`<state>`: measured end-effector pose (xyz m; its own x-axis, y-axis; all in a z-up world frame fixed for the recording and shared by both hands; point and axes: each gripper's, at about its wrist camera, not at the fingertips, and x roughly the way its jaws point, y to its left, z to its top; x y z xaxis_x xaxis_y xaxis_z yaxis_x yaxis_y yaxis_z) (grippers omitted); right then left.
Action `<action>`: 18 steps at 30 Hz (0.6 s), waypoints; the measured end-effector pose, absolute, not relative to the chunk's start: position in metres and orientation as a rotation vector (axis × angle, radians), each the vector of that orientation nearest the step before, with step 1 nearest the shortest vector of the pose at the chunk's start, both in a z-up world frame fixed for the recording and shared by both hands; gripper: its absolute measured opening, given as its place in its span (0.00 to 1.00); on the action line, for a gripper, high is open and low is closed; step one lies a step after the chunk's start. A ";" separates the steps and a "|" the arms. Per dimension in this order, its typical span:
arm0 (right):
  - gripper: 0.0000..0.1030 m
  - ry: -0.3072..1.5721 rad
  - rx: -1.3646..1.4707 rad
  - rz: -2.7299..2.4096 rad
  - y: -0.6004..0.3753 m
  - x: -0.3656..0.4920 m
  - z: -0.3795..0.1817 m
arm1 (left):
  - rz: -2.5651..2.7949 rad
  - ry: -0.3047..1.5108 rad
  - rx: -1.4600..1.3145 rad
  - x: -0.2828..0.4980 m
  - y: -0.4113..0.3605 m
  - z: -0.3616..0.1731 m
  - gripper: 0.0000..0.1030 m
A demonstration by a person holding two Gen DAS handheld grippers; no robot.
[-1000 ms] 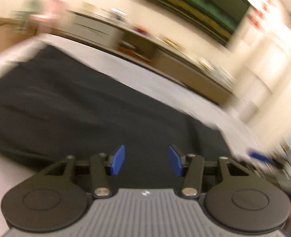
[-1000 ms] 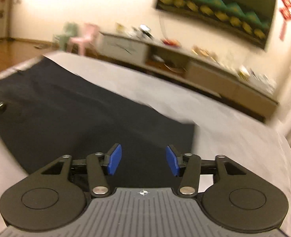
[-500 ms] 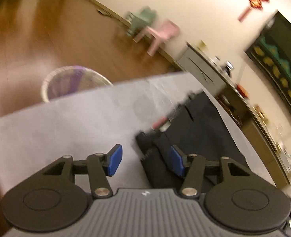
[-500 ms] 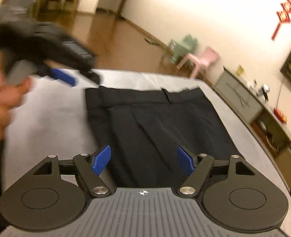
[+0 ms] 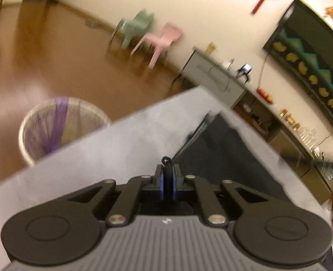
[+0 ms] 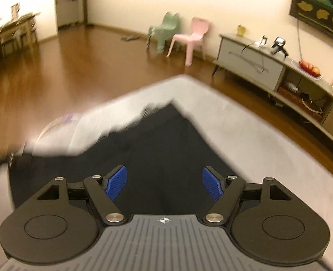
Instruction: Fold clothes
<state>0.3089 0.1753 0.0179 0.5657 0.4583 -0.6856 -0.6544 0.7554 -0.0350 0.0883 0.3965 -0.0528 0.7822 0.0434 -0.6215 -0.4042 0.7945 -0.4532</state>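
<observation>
Left gripper [image 5: 167,184]: pinched on black trousers [image 5: 222,158] edge, to lift a fold
Right gripper [image 6: 164,185]: wide apart, empty, above trousers

The left tongs [image 5: 167,181] were pinched together, the blue pads [image 5: 162,184] clamping a small black loop of cloth that stuck up just past the tips. Ahead and to the right of them the black trousers [image 5: 222,158] lay on the grey table [image 5: 112,149], one edge running away from the tips in a blurred line. Beyond the table's edge, ahead and to the left, stood a pale mesh basket [image 5: 60,124] with something purple inside (too smeared to name). Farther off, on the brown floor, a green chair [image 5: 137,28] and a pink chair [image 5: 164,40] stood side by side against the wall.
</observation>
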 end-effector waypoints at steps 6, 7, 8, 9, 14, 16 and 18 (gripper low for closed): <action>0.83 0.727 -0.388 0.701 0.235 0.381 -0.005 | 0.201 0.615 -0.580 0.088 0.400 -0.064 0.10; 0.83 0.729 -0.402 0.707 0.245 0.392 -0.008 | 0.204 0.614 -0.565 0.089 0.399 -0.064 0.10; 0.81 0.747 -0.417 0.714 0.254 0.399 -0.016 | 0.208 0.611 -0.551 0.091 0.398 -0.064 0.11; 0.63 0.767 -0.432 0.721 0.263 0.405 -0.024 | 0.211 0.609 -0.537 0.092 0.397 -0.063 0.11; 0.17 0.811 -0.463 0.646 0.285 0.428 -0.056 | 0.186 0.611 -0.537 0.098 0.407 -0.067 0.13; 0.17 0.799 -0.472 0.646 0.286 0.426 -0.058 | 0.170 0.612 -0.559 0.098 0.412 -0.068 0.15; 0.17 0.781 -0.514 0.640 0.289 0.423 -0.059 | 0.160 0.613 -0.580 0.097 0.416 -0.069 0.18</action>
